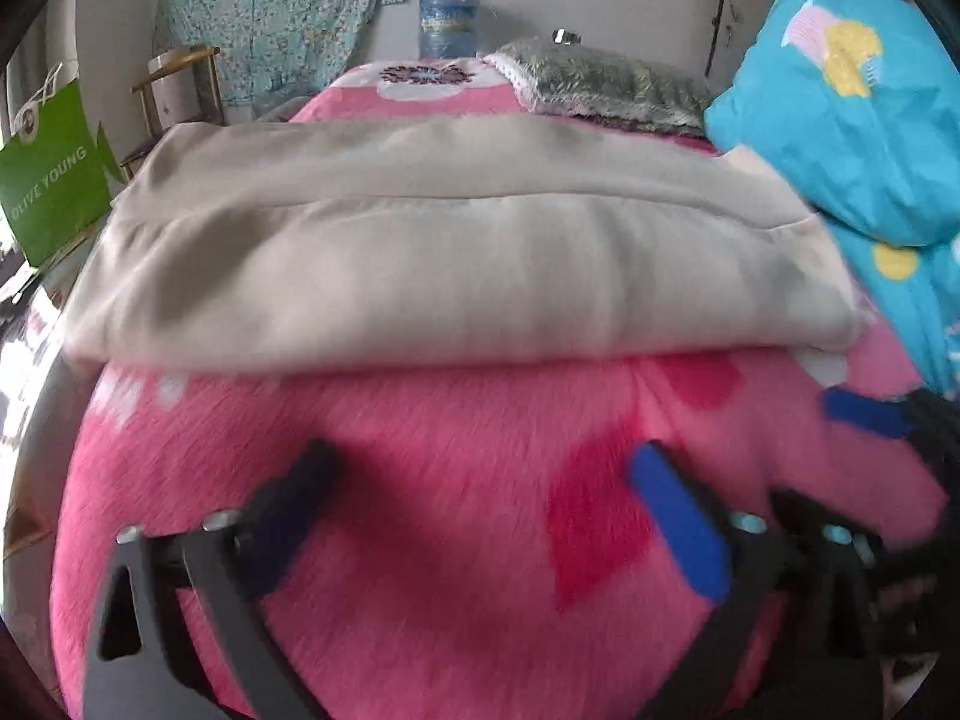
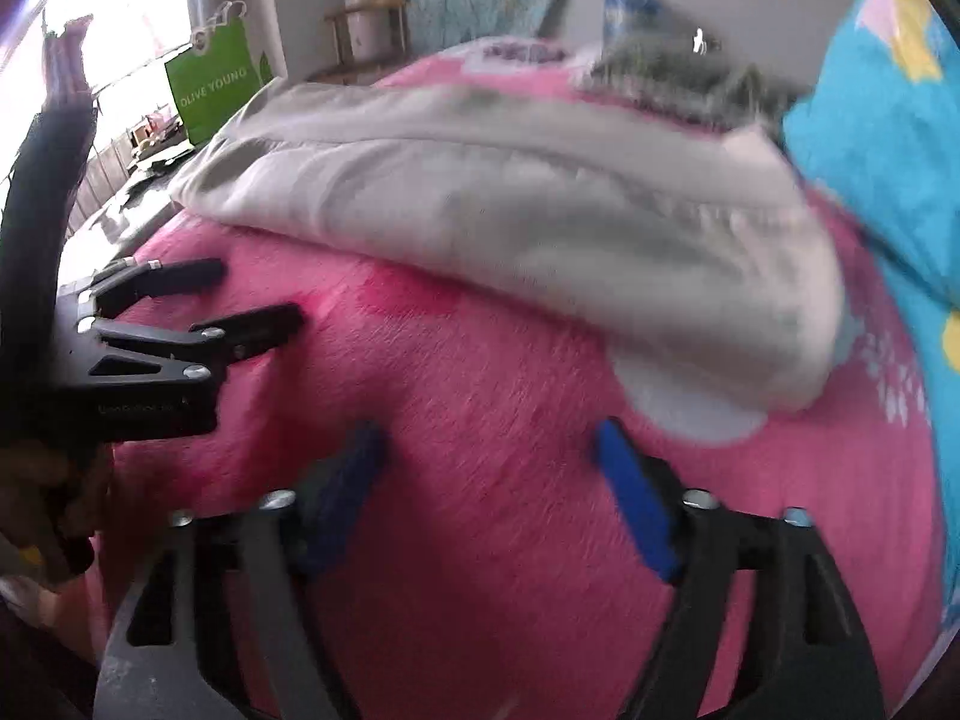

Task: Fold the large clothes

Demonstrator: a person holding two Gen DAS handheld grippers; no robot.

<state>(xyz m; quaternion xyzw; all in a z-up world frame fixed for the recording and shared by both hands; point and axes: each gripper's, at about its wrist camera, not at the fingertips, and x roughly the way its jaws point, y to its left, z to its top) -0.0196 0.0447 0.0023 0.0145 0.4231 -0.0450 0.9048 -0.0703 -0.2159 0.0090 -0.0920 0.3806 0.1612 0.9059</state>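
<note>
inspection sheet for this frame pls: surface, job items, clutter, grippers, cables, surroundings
surface: pink plush blanket over a bed.
job's things: beige garment, folded in layers, lying flat.
clutter: blue patterned bedding at the garment's right end; grey fuzzy pillow behind.
grippers: left gripper and right gripper open, empty, short of the garment.
cables: nothing seen.
surroundings: green paper bag, water jug, wooden rack, hanging floral cloth.
</note>
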